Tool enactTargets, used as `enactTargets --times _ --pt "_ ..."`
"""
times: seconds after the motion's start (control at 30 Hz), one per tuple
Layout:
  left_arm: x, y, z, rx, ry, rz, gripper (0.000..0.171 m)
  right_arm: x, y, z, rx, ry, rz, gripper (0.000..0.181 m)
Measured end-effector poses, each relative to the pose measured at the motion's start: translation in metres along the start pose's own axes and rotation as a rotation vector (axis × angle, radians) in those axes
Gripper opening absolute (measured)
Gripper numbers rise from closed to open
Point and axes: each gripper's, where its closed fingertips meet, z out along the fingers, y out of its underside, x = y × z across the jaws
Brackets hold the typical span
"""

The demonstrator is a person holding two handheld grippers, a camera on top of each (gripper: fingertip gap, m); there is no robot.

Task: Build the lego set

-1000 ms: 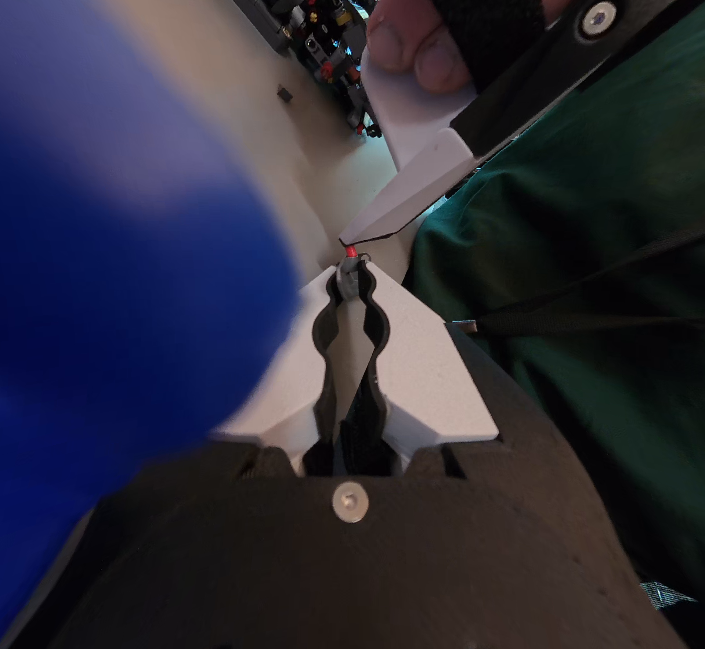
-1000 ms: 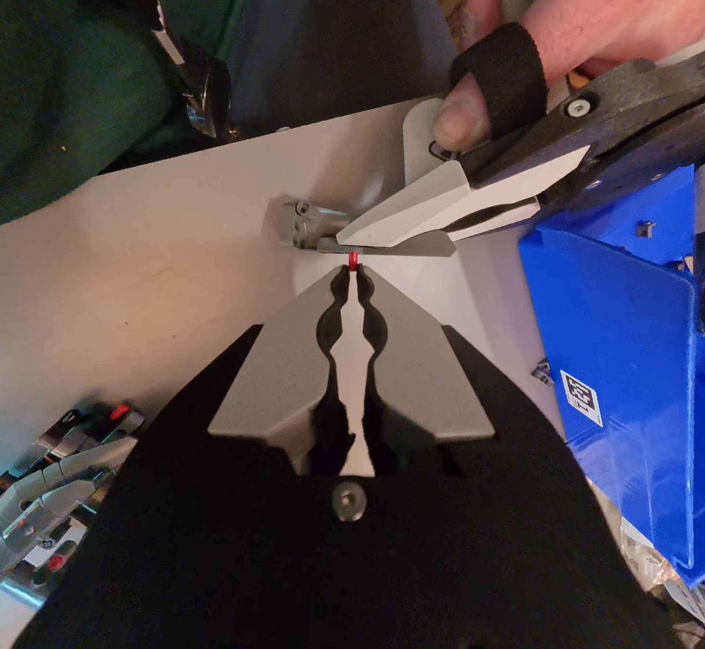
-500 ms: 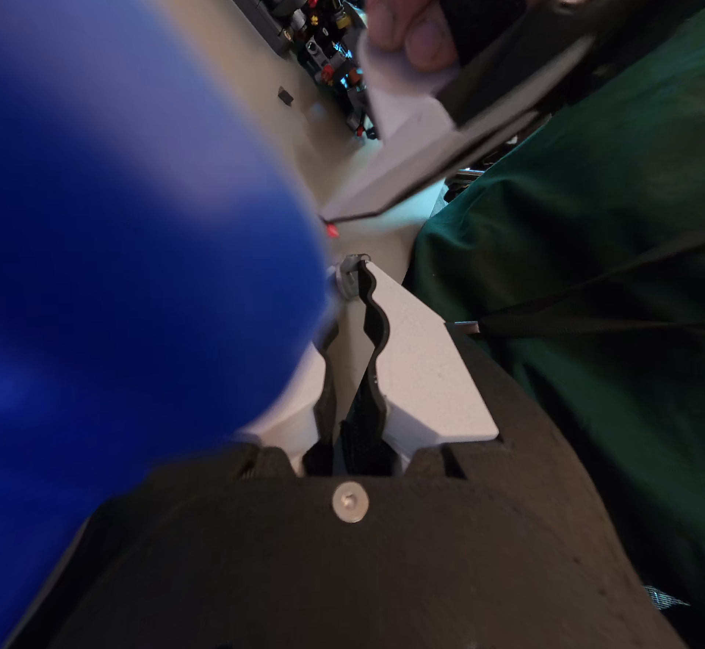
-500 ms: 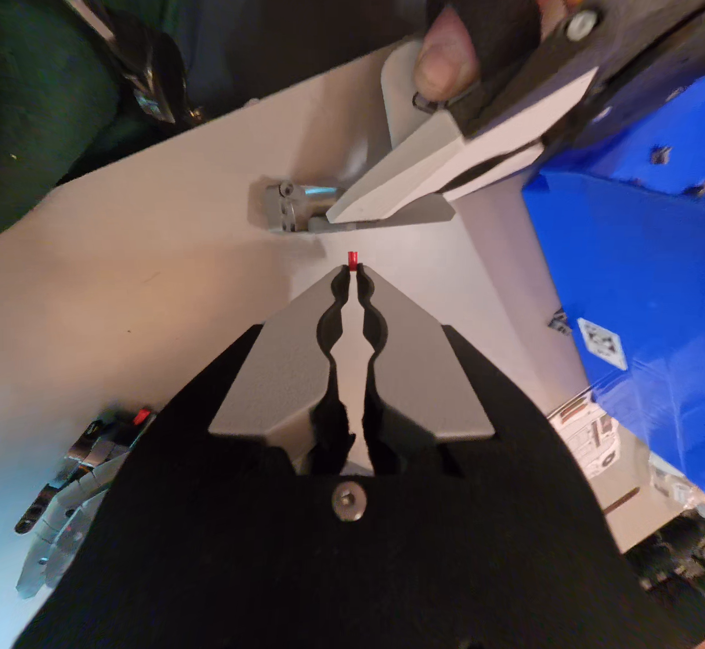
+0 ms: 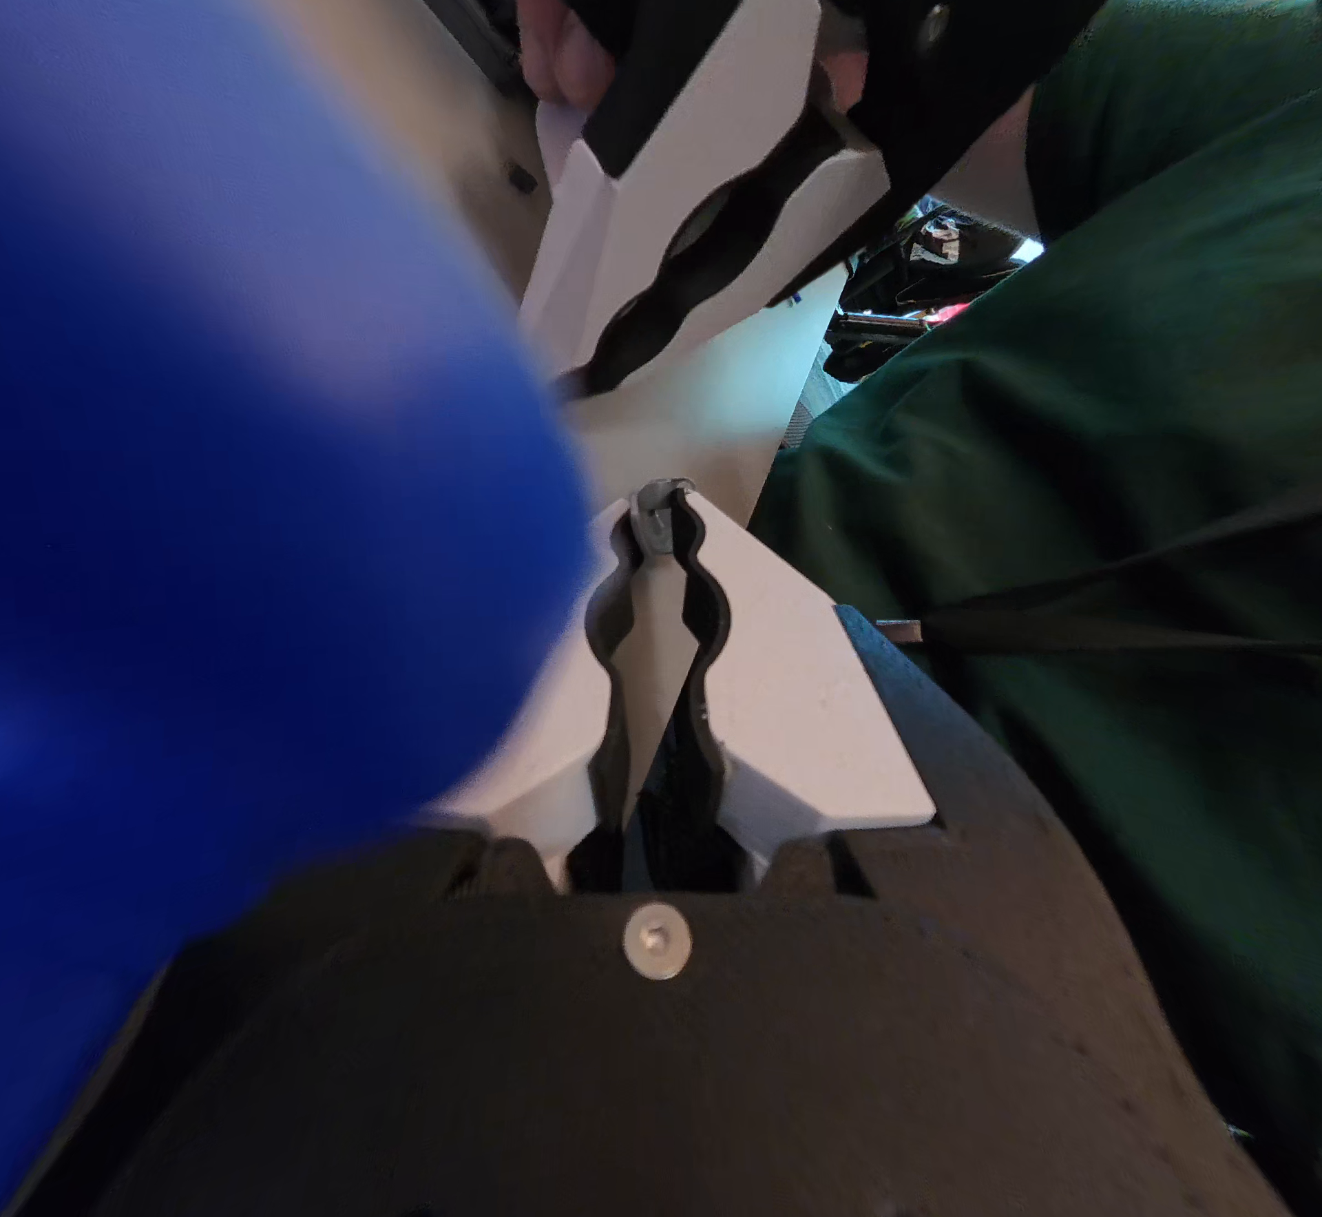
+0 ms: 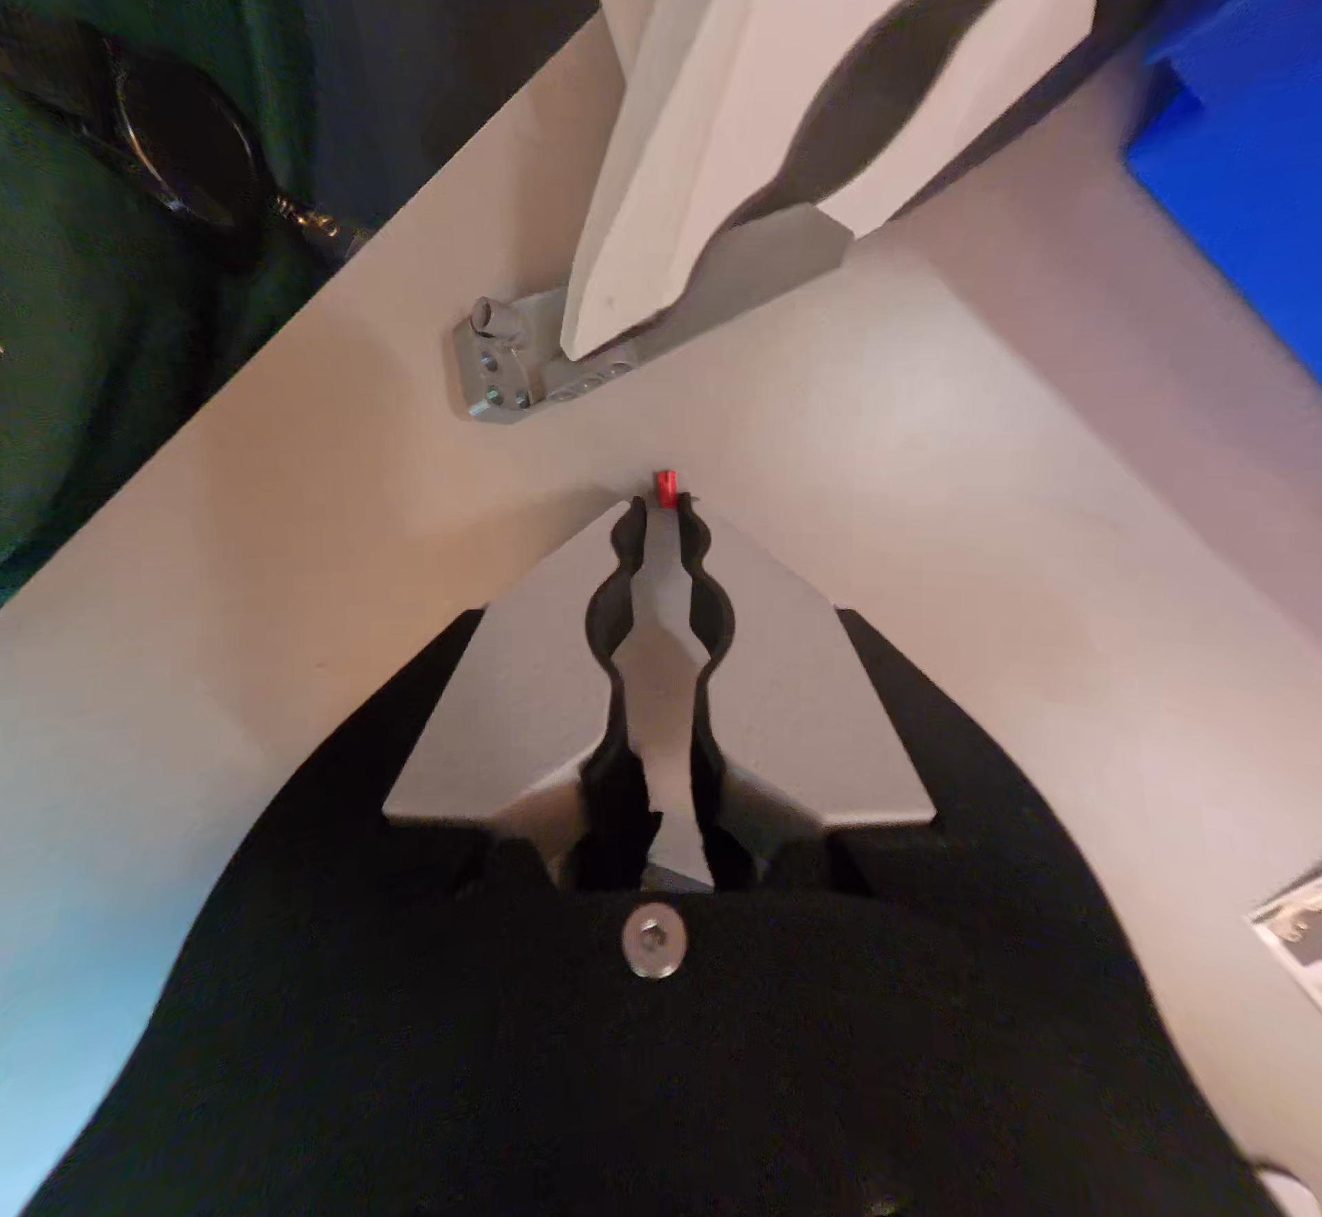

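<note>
My left gripper is shut on a grey lego assembly, of which only a small end shows between the tips. In the right wrist view the assembly is a grey block with pin holes on a flat plate, held low over the white table by the left gripper. My right gripper is shut on a tiny red piece that sticks out past its tips, a short way from the assembly. The right gripper also shows in the left wrist view, where the red piece is hidden.
A blue bin stands at the right and fills the left of the left wrist view as a blur. A person's green garment lies along the table edge, with a black round clip on it. A printed sheet lies at the far right. My right fingertips sit around 5 cm from my left ones.
The red piece was touching the grey assembly; my right gripper has drawn back with it, leaving a gap. The left gripper has turned, so the assembly shows its pin-hole face.
</note>
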Motion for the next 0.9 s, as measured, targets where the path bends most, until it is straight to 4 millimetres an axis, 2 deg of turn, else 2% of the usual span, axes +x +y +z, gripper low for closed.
enactTargets --times 0.13,0.53,0.9 --pt "0.0002 0.0 0.0 0.001 0.0 0.005 0.006 0.0012 -0.0001 -0.0001 0.045 -0.017 0.063 0.009" --pt "0.0002 -0.0002 0.0 0.006 -0.005 0.014 0.006 -0.0028 0.0009 -0.0017 0.033 0.036 0.171 0.011" --pt "0.001 0.0001 -0.0003 0.007 -0.003 0.023 0.006 -0.0007 -0.0039 0.0012 0.108 0.105 0.344 0.003"
